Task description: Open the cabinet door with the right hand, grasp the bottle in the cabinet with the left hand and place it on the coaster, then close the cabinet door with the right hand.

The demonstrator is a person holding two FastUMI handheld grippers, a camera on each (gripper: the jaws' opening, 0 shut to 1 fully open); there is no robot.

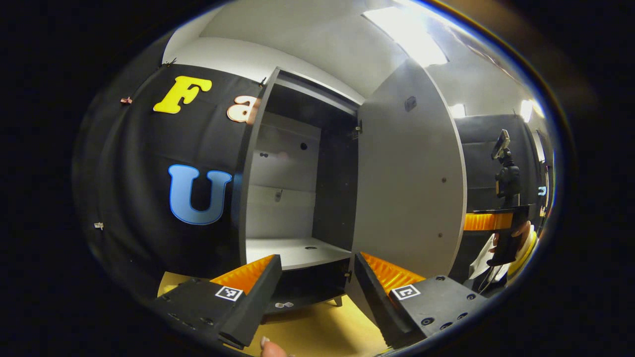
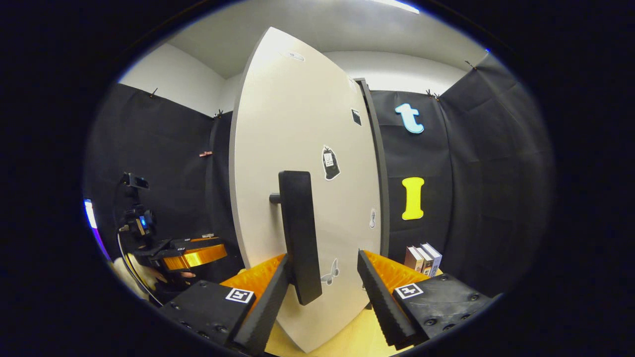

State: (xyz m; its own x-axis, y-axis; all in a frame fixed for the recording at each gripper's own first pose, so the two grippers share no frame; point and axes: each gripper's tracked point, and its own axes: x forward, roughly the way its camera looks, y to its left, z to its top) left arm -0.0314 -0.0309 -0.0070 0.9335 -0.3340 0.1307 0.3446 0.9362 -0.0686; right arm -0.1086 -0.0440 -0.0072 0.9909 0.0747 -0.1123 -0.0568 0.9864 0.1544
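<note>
Cabinet door [image 1: 409,173] stands swung wide, its inner face turned toward your left gripper [image 1: 317,292], whose fingers are spread apart with nothing between them, aimed at the open compartment. The shelf [image 1: 297,250] inside looks bare — you cannot find the bottle on it from here, nor the coaster; either may sit lower or off to one side, so do not reach blind.

In the right gripper view, your right gripper [image 2: 322,292] hangs just in front of the door's outer face [image 2: 302,148], fingers parted on either side of the tall black handle [image 2: 297,233]. The handle sits close to the left finger, and whether that finger touches it cannot be told; the other finger stands clear of it, so nothing is clamped. A short row of books [image 2: 422,258] stands on the table to the right of the cabinet.

By the look of things, the opening step is done or all but done, and the bottle step is next. That calls for you to tip the left gripper down or move in until the bottle shows, then line the open fingers either side of it. Keep the right gripper steady by the handle — the door may drift back into the left gripper's path.
</note>
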